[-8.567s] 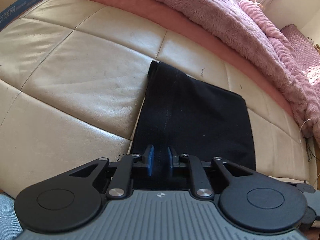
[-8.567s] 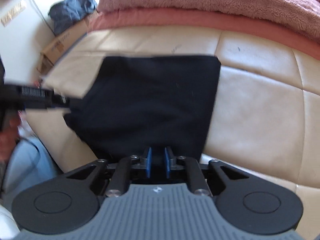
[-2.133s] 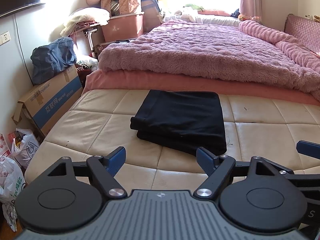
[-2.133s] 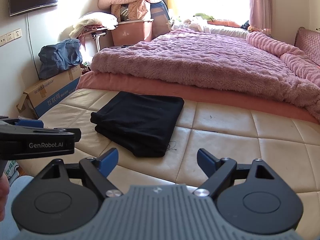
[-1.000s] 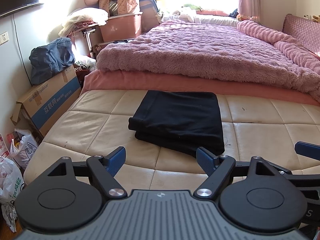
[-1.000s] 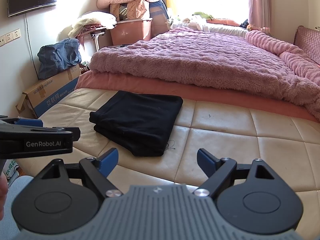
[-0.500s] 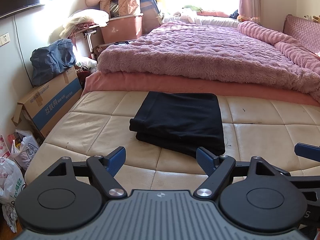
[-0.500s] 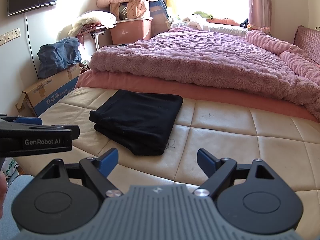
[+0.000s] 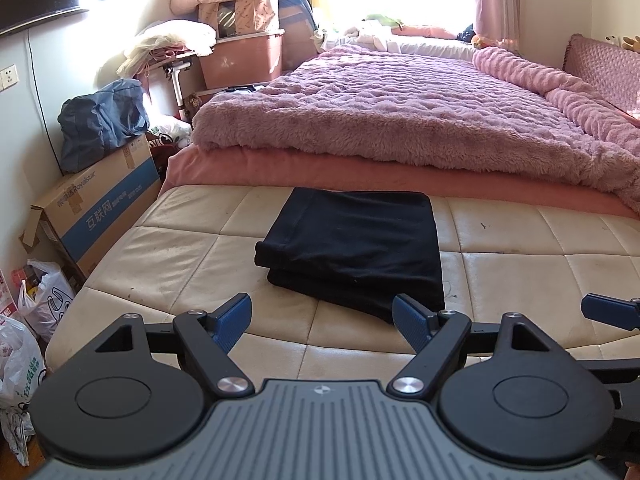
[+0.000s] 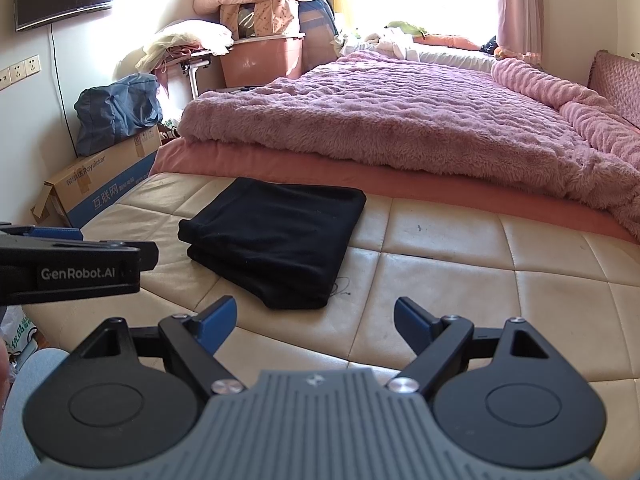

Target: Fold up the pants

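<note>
The black pants (image 9: pixel 356 244) lie folded into a flat rectangle on the cream leather bench (image 9: pixel 180 256). They also show in the right wrist view (image 10: pixel 272 236), left of centre. My left gripper (image 9: pixel 322 322) is open and empty, held back from the near edge of the pants. My right gripper (image 10: pixel 314 320) is open and empty, also pulled back, to the right of the pants. The left gripper's body (image 10: pixel 72 266) shows at the left edge of the right wrist view.
A bed with a fluffy pink blanket (image 9: pixel 400 120) rises behind the bench. A cardboard box (image 9: pixel 100 208) with a blue bag (image 9: pixel 100 120) on it stands at the left. Plastic bags (image 9: pixel 24 344) lie on the floor at the near left.
Both grippers, earlier shut on the pants' edge, now stand open and drawn back. Over the last second the views have barely shifted.
</note>
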A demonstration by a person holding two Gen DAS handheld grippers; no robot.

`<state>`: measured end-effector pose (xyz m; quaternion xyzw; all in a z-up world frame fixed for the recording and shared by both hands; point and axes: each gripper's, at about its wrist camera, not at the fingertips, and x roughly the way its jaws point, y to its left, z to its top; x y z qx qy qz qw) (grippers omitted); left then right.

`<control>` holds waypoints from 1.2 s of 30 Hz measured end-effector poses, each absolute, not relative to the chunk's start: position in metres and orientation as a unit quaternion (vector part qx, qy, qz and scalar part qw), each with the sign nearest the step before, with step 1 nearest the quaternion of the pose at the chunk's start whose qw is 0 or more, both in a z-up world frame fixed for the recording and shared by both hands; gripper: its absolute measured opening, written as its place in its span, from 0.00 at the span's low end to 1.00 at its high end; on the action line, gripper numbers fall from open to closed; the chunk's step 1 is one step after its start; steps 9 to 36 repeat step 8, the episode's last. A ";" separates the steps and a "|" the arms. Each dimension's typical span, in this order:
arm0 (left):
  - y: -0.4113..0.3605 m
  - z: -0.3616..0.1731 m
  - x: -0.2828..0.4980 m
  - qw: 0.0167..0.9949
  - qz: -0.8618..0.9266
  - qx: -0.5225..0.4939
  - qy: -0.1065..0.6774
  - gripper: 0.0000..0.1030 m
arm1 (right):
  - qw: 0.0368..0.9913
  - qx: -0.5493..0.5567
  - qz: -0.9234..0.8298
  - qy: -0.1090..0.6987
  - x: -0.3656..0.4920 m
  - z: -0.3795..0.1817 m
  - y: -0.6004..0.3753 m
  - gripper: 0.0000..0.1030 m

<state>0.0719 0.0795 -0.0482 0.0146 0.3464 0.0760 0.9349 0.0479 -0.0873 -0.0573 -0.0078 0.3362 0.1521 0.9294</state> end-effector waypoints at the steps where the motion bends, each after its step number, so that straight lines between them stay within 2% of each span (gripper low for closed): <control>1: 0.079 -0.048 0.072 0.935 0.075 0.014 0.346 0.91 | 0.929 -0.008 0.152 0.336 0.048 -0.057 -0.087 0.80; 36: 0.079 -0.048 0.072 0.937 0.070 0.013 0.341 0.91 | 0.929 -0.007 0.152 0.338 0.048 -0.061 -0.088 0.80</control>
